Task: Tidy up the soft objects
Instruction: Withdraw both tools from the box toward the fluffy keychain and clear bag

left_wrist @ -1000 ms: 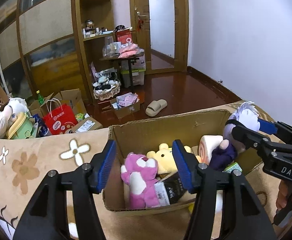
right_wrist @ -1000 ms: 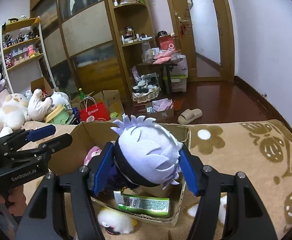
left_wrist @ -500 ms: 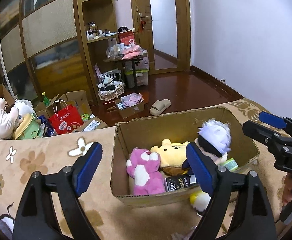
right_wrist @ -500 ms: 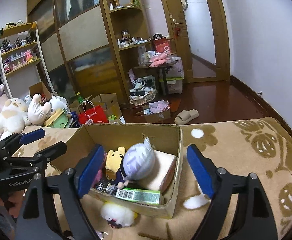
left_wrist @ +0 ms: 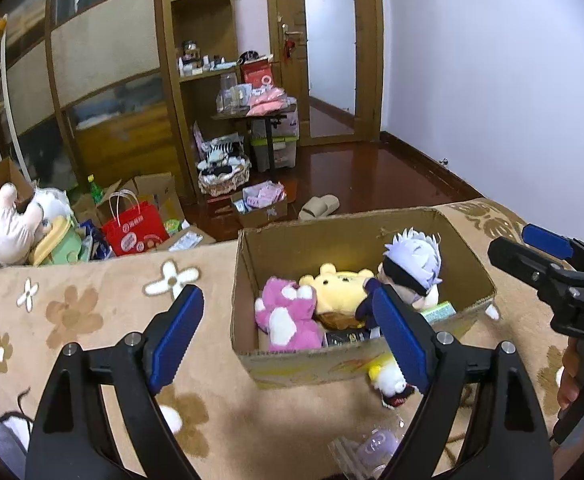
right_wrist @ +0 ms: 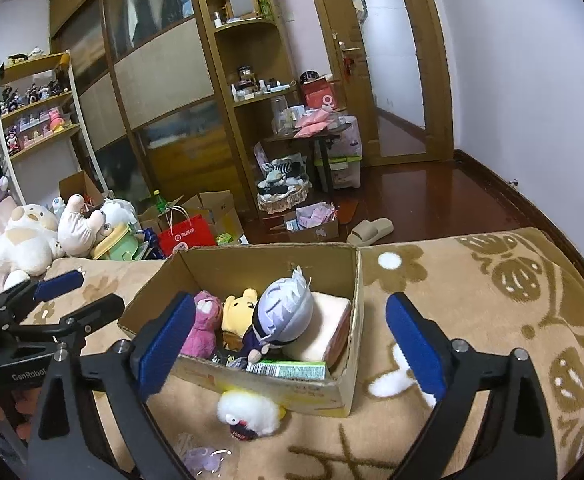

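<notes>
Both grippers are spread wide and hold nothing. The left gripper [left_wrist: 288, 334] hovers above the flowered beige blanket [left_wrist: 92, 312], its blue pads framing the near left corner of the cardboard box [left_wrist: 332, 364]. The right gripper [right_wrist: 292, 340] hangs over the same box, which sits at about 12 o'clock from it.

Inside the box, the white-haired doll [right_wrist: 286, 312] lies tilted against a cream cushion-like block [right_wrist: 332, 330] at its 3 o'clock. A yellow bear plush [right_wrist: 239, 314] sits at the doll's 9 o'clock, touching it, and a pink plush [right_wrist: 204, 326] lies beyond that, against the box's left wall. A green packet [right_wrist: 288, 369] lies flat along the near wall.

Outside the box, a small white fluffy toy [right_wrist: 248, 412] rests on the blanket, touching the near wall. A crumpled clear wrapper [right_wrist: 202, 456] lies at the toy's 7 o'clock.
</notes>
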### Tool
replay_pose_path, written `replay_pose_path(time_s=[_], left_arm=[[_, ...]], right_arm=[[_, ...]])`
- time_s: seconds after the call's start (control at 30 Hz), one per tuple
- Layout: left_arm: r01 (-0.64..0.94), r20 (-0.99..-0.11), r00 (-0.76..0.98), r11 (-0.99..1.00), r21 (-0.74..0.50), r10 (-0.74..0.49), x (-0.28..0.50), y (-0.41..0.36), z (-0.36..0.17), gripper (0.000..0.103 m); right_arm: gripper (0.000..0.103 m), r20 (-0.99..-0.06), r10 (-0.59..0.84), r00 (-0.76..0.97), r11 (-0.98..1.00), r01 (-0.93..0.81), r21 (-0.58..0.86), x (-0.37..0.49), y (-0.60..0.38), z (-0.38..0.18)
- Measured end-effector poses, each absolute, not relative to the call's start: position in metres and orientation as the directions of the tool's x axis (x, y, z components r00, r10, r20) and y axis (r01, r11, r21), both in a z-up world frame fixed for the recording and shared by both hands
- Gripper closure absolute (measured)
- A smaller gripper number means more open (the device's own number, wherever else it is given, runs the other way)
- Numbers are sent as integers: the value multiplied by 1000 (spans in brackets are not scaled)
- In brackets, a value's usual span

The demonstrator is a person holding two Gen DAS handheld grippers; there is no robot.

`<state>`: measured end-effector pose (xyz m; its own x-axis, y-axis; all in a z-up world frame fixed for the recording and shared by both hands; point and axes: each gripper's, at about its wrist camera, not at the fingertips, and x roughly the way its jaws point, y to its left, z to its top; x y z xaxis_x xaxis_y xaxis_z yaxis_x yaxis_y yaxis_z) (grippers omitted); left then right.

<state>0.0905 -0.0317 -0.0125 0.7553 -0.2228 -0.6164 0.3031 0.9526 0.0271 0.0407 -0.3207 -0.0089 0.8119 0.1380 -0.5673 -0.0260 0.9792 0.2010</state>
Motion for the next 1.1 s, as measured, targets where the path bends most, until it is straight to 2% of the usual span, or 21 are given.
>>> replay_pose_path(time_s=[0.1, 0.73, 1.1], left_arm=[[281, -628, 748, 960, 4, -217, 82, -24, -17, 9], [302, -726, 662, 953, 30, -187, 38, -31, -27, 7], [297, -789, 577, 954, -36, -209, 52, -34, -57, 7]], right_arm=[[2, -574, 141, 807, 978, -23, 207, 36, -320, -7], [0, -612, 165, 773, 974, -30, 225, 1, -315, -5], [0, -658, 189, 729, 966, -19, 257, 6, -316, -24]])
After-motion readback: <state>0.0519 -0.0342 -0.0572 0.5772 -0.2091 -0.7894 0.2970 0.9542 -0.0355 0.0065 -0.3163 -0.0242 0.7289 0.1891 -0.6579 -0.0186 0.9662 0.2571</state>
